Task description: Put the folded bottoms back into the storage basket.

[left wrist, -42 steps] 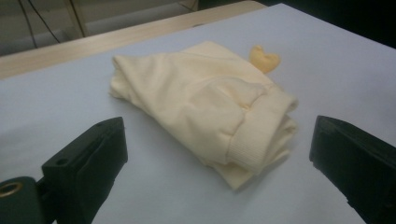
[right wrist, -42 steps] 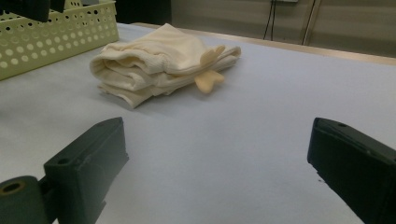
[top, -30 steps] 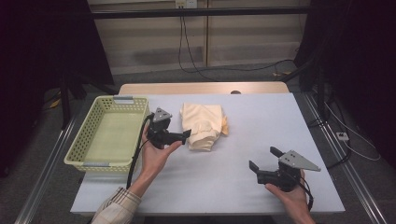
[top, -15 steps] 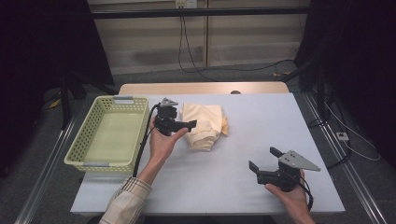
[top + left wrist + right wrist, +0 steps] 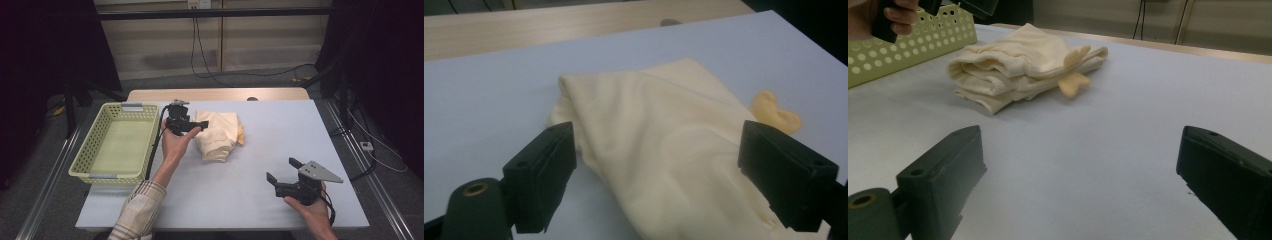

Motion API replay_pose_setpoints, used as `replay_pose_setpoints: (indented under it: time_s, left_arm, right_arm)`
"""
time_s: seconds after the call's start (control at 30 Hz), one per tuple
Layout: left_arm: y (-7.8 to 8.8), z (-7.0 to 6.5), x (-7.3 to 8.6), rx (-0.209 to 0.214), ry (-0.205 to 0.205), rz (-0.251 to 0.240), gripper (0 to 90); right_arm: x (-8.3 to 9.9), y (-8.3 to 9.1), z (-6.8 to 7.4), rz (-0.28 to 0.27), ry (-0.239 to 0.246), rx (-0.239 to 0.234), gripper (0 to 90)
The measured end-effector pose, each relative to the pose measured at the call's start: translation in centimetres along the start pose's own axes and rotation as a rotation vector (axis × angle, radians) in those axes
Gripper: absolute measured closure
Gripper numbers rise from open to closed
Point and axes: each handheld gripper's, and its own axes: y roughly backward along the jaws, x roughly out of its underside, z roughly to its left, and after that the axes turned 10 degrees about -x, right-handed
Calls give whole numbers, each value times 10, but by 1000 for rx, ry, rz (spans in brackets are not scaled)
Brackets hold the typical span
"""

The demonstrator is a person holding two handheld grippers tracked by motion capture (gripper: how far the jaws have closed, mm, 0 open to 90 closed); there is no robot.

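Here the left hand-held gripper (image 5: pixel 197 126) sits at the left edge of the folded cream cloth (image 5: pixel 218 135), which lies mid-desk just right of the yellow-green basket (image 5: pixel 116 142). Its jaws have just been closing, yet they stand apart with the cloth between them, not pinched. Likely it is lining up a grab. The right hand-held gripper (image 5: pixel 283 173) hovers well apart over the desk (image 5: pixel 280 125), jaws wide and empty. No writing is readable.

We count one folded cream cloth (image 5: pixel 219 135) | one yellow-green basket (image 5: pixel 95 150) | two handheld grippers, left gripper (image 5: pixel 192 125) and right gripper (image 5: pixel 281 171) | one white table (image 5: pixel 280 125) | two hands on the job
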Motion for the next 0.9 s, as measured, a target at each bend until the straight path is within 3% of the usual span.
replay_pose_setpoints:
  time_s: [0.2,0.37,0.6,0.73,0.9]
  left_arm:
    - [-17,9,4,18,54,62,246]
    - [-26,13,8,29,72,88,290]
    - [-31,6,11,36,54,108,314]
    - [-37,7,14,5,57,125,346]
    - [-45,11,18,-3,70,138,346]
  right_arm:
    - [0,0,0,1,7,-2,51]
    - [0,0,0,3,2,0,51]
    - [0,0,0,4,3,0,51]
    - [0,0,0,5,3,-1,51]
    - [0,0,0,7,4,-2,52]
